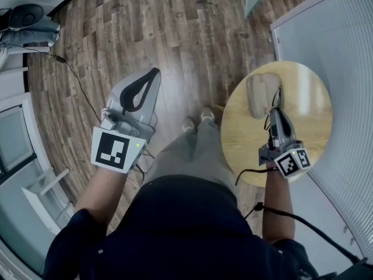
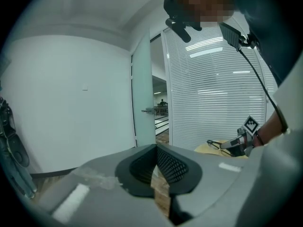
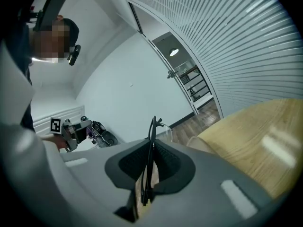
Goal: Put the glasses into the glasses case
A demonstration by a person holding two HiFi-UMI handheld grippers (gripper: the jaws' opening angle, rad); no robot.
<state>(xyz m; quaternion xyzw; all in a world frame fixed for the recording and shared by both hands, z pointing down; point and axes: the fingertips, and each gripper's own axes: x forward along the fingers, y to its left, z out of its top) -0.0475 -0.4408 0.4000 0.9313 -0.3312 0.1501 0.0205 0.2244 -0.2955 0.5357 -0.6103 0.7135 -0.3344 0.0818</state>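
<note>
A thin dark-framed pair of glasses (image 3: pixel 152 129) stands edge-on between the pads of my right gripper (image 3: pixel 151 148), which is shut on it. In the head view that gripper (image 1: pixel 278 102) hovers over the round wooden table (image 1: pixel 309 133), beside the beige glasses case (image 1: pixel 259 95) lying on its far part. From the right gripper view the case (image 3: pixel 196 143) shows just past the jaws on the right. My left gripper (image 1: pixel 152 76) hangs over the floor well to the left, shut, with nothing in it (image 2: pixel 156 148). It looks across at the right gripper (image 2: pixel 236 143) and the glasses (image 2: pixel 215 143).
A glass wall with white blinds (image 1: pixel 344 63) runs close along the table's right side. Wood floor (image 1: pixel 175 34) lies ahead, with a cable (image 1: pixel 76 74) and grey gear (image 1: pixel 26 22) at the far left. A white frame (image 1: pixel 23 150) stands at the left. My legs (image 1: pixel 192 150) are between the grippers.
</note>
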